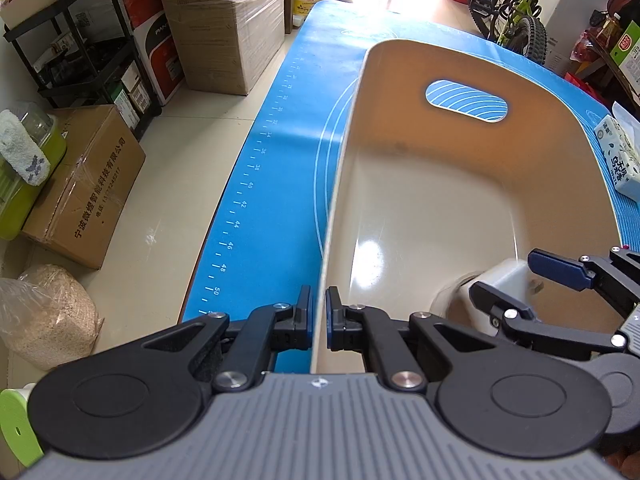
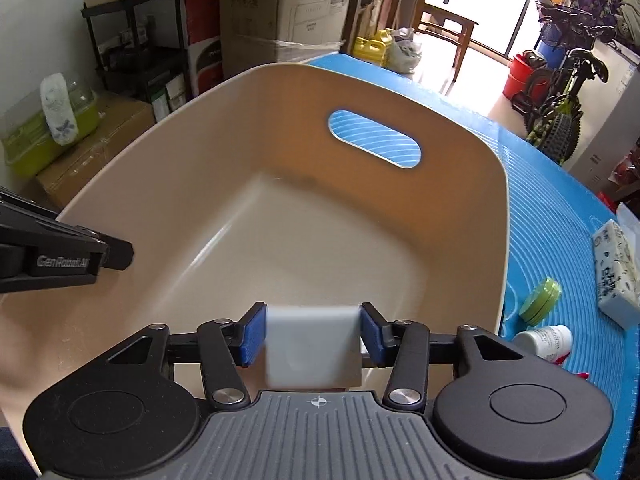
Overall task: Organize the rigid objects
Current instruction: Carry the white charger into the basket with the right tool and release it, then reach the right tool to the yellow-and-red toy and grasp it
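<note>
Inside beige basin (image 2: 472, 184): white square container (image 2: 312, 344) low between right gripper (image 2: 312, 334) pads, barely parted; left gripper (image 1: 319, 320) clamps rim; advise widening jaws fully before lifting clear.

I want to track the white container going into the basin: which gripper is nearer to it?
Right. The right gripper has the white container between its pads, inside the basin. The left gripper is clamped on the basin's rim, beside it.
</note>
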Tool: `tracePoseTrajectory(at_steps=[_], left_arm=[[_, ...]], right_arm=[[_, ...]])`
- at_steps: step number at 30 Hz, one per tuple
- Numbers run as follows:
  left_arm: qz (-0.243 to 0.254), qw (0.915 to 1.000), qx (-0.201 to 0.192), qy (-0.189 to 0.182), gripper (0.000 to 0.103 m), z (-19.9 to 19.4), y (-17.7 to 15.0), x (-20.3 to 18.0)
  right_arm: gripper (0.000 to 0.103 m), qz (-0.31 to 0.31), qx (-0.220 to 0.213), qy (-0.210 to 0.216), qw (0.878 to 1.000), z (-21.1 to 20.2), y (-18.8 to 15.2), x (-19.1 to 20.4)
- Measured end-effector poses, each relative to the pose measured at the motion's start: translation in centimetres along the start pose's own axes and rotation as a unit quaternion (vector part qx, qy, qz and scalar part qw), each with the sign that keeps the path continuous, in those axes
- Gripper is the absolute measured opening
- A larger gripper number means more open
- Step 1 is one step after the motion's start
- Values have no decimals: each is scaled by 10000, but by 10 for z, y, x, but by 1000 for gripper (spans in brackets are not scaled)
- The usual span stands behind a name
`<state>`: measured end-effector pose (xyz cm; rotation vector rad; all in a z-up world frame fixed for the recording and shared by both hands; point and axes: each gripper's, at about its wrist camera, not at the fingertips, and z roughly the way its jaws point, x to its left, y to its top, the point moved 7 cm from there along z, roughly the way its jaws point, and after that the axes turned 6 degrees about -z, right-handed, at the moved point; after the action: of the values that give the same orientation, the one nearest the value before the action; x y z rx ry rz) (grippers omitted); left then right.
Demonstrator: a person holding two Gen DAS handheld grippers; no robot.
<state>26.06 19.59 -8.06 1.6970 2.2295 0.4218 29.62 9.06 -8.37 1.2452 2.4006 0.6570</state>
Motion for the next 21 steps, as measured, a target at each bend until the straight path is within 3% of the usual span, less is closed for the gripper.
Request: tracePoseTrajectory(at_steps=[5, 11, 14, 21], left_arm=[[-1, 10000, 9, -8, 7, -1, 0, -1], [-5, 10000, 11, -8, 7, -1, 0, 0], [-7, 10000, 13, -10, 7, -1, 0, 0], [-13, 10000, 16, -18, 8, -1, 0, 0]], right_arm=[[69, 172, -357, 13, 9992, -22, 5, -14], [69, 459, -653, -157, 9967, -56, 2, -45], [71, 731, -832, -270, 9935, -73, -7, -69], [72, 1141, -797, -761, 9873, -99, -42, -125]])
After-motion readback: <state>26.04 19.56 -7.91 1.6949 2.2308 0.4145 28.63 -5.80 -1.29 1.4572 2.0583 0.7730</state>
